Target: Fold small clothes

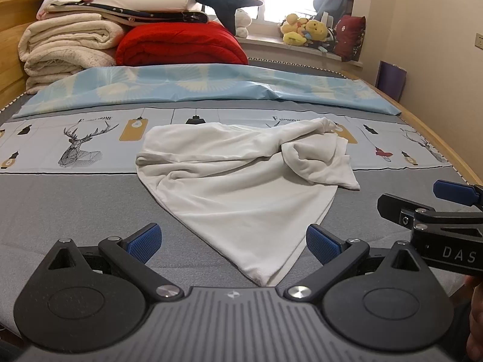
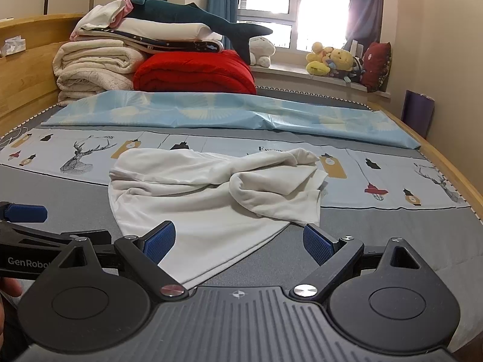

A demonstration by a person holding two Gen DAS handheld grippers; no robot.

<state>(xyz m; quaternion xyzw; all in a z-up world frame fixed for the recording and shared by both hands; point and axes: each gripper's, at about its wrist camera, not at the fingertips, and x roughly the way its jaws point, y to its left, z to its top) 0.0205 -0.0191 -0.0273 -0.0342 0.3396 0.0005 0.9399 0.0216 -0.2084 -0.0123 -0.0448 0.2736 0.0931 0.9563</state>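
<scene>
A single white garment (image 1: 235, 187) lay crumpled on the bed (image 1: 75, 205), roughly midway between its left and right edges, its upper part on the printed sheet (image 1: 75, 141) and its lower part on the grey band toward the near edge. One end tapered to a point reaching toward the near edge; the far right part was bunched and twisted into a loose knot of folds.

The left gripper (image 1: 234, 242) hovered over that near point with its jaws spread wide and nothing between the pads. The right gripper (image 2: 238, 239) hung just beside it, over the garment's near right hem, likewise fully parted and empty. Neither touched cloth.

The step in hand looked to be the first grasp. Done well, it would mean taking two separate edges of a single layer, then drawing them apart to flatten the garment before any fold; the twisted bunch at the far right would likely need shaking out first, or the fold would trap wrinkles.

Counted: one garment to fold, two grippers, one red quilt (image 1: 181, 45) at the bed's far edge, one pale blue sheet (image 1: 211, 87) laid across.
</scene>
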